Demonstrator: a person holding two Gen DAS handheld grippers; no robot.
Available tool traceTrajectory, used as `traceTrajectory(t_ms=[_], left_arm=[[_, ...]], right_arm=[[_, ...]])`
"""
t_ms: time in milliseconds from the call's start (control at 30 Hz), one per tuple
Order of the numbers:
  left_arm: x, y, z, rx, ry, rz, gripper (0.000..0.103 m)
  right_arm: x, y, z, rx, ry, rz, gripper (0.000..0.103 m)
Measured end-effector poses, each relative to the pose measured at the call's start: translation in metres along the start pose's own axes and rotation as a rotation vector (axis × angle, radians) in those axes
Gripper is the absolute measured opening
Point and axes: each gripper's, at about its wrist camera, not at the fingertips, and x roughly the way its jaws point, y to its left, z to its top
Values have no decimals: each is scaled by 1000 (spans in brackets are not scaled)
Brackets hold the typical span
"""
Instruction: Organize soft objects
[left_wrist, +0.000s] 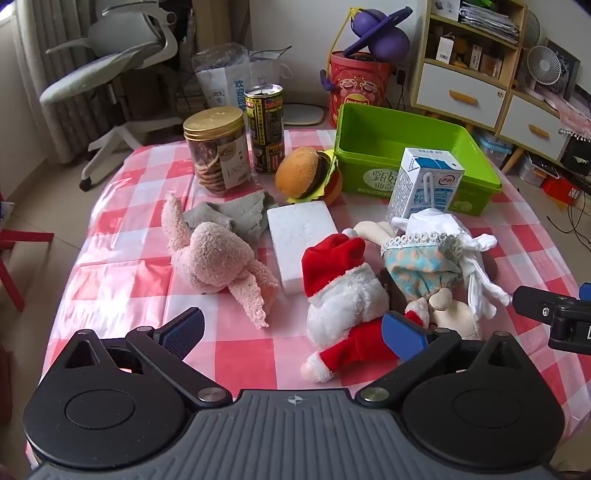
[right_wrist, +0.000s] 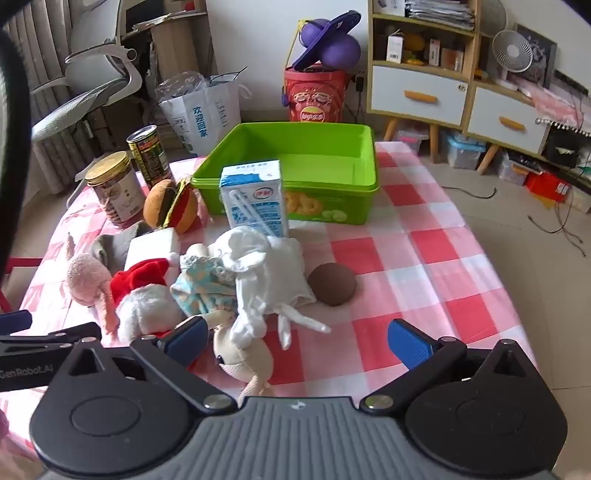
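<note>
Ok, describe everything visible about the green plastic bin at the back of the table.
The green plastic bin is a rectangular, lime-coloured tub with a rolled rim, open, with no lid in view. Its inside looks empty. A label with cookie pictures and printed characters covers its front wall. It sits upright on the pink checkered tablecloth, behind the milk carton. The plush hamburger lies by one front corner, apparently touching it.

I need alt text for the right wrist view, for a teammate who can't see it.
The open right gripper hovers over a red-checked table, holding nothing. Ahead lie a cream rabbit doll, a Santa plush and a pink plush. Behind them stand a milk carton and an empty green bin.
</note>
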Motion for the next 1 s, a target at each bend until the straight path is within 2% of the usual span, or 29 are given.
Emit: traceTrajectory(t_ms=[133,367,433,1000], left_arm=[[0,-1,0,7,-3,8,98],[-2,-8,2,12,-18,9,98],[-2,-10,3,17,-16,7,98],[2,-3,0,4,-23,-8,98]], right_arm=[[1,11,-7,0,17,31,81],[4,-25,15,6,27,41,81],[-1,-10,6,-13,-4,-4,80],[-7,-1,-1,-31,-49,-59,80]])
